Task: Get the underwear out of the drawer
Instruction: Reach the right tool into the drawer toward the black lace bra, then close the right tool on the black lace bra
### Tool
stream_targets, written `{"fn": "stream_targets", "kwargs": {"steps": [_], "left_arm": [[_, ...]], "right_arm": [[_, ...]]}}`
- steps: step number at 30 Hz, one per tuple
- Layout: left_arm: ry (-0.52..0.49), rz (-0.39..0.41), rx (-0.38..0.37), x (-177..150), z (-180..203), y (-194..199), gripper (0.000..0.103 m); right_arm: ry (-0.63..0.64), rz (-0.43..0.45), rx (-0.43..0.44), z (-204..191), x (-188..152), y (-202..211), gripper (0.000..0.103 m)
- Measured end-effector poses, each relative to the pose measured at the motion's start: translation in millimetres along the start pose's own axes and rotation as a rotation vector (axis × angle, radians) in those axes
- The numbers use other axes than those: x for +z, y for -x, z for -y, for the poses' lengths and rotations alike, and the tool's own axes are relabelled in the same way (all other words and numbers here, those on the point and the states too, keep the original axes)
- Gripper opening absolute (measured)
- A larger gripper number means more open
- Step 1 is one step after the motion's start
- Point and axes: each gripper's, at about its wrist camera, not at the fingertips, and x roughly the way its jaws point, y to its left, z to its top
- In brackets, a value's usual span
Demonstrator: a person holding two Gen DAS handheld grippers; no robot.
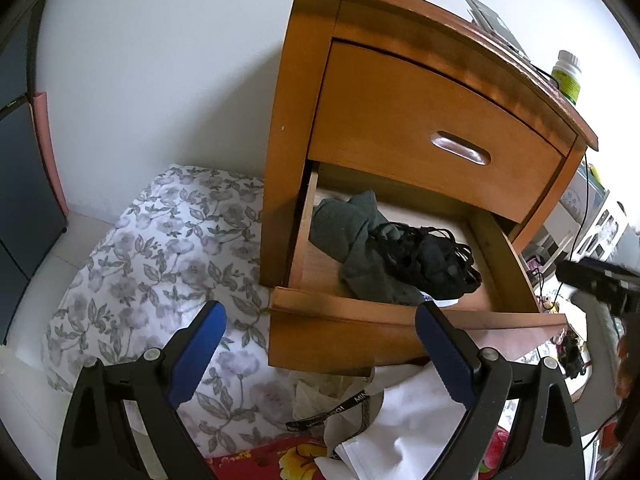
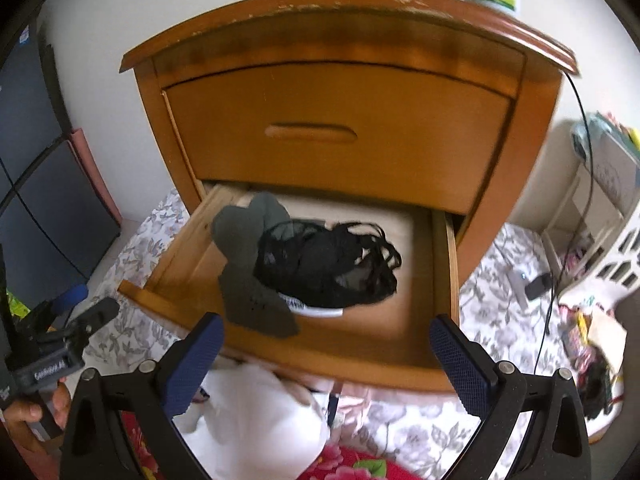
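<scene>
Right wrist view is showing the right claw [image 2: 324,344] gaping wide and empty above the open drawer [image 2: 450,264]. The black underwear [image 2: 328,264] is lying inside on grey cloth [image 2: 240,232]; descending straight and pinching only black fabric looks wisest. The left claw [image 1: 320,332] is also spread wide.

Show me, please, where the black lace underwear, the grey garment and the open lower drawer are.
black lace underwear [image 2: 328,268]: right wrist view, middle of the bundle.
grey garment [image 2: 244,236]: right wrist view, upper fold.
open lower drawer [image 1: 400,314]: left wrist view, front panel's top edge.
</scene>
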Motion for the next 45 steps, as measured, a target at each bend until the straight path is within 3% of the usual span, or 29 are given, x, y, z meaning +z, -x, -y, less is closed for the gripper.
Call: {"fn": "stream_targets", "kwargs": {"steps": [7,13,20,30,41,45], "left_arm": [[0.010,0.026,0.016,3.3,-8.6,-0.3,0.096],[0.054,0.011,0.002,4.7,-15.8,-5.6,0.096],[0.070,-0.024,-0.033,2.4,-19.5,-12.8,0.096],[0.052,-0.058,-0.045,0.1,-19.1,-18.5,0.096],[0.050,-0.086,-0.042,-1.4,-22.7,-25.2,0.096],[0.050,-0.095,-0.039,-1.4,-24.5,-27.6,0.096]], "right_arm": [[0.056,-0.059,0.051,-3.5,32.1,-29.2,0.103],[0.055,-0.141,0.040,-3.4,47.7,-68.7,0.103],[-0.011,-0.315,0.040,0.2,48.4,-130.2,0.103],[-0.099,-0.470,0.042,-3.4,56.9,-185.8,0.100],[-0.188,-0.611,0.020,3.6,45.9,-227.8,0.099],[-0.204,-0.625,0.007,5.9,45.5,-236.6,0.099]]}}
